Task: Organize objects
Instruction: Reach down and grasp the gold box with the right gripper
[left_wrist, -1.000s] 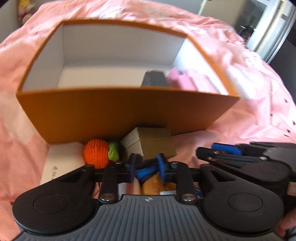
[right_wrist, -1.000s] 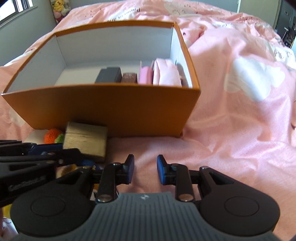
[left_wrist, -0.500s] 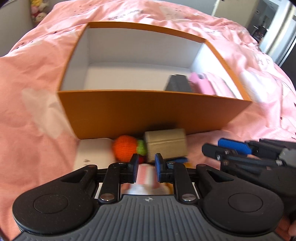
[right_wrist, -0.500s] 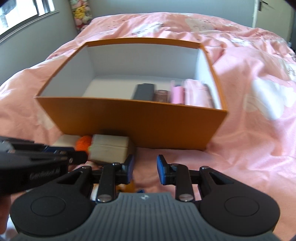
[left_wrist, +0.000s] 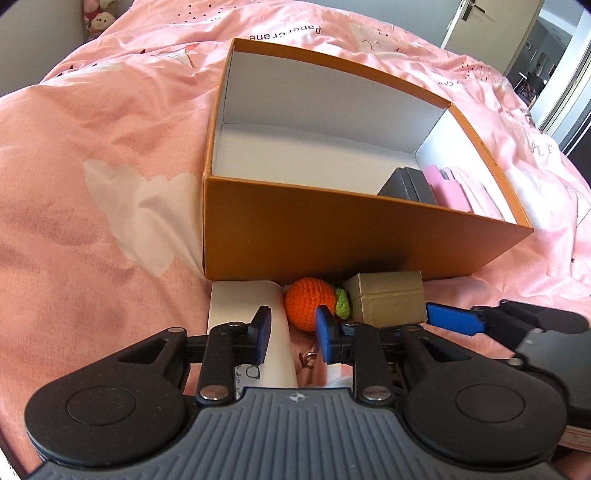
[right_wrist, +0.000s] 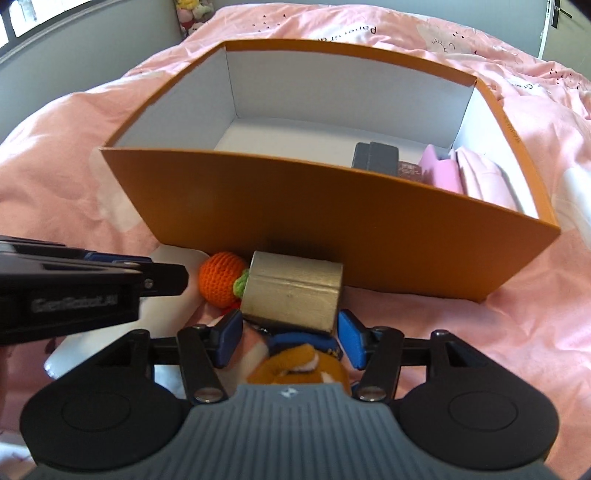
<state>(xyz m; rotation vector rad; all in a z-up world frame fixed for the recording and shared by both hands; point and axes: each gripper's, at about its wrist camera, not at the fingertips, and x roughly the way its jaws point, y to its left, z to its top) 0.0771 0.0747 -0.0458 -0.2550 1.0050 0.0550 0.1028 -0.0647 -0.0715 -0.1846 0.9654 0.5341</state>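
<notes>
An orange box (left_wrist: 332, 240) (right_wrist: 295, 218) stands open on the pink bed. Inside at its right are a dark case (right_wrist: 375, 157) and pink items (right_wrist: 443, 173). In front of it lie a white card (left_wrist: 240, 306), a crocheted orange (left_wrist: 308, 306) (right_wrist: 218, 282), a gold box (left_wrist: 388, 301) (right_wrist: 295, 291) and an orange plush toy (right_wrist: 299, 365). My left gripper (left_wrist: 291, 338) is open over the card's right edge, just short of the crocheted orange. My right gripper (right_wrist: 288, 338) is open, its fingers at the gold box's near corners, above the plush toy.
The pink duvet (left_wrist: 110, 184) covers everything around the box. Soft toys (right_wrist: 192, 11) sit at the far wall. A doorway (left_wrist: 535, 55) shows at the far right. The right gripper's fingers (left_wrist: 454, 317) reach into the left wrist view beside the gold box.
Both grippers have opened wider. The left one shifted left toward the card and crocheted orange. The right one shifted left and now brackets the gold box.
</notes>
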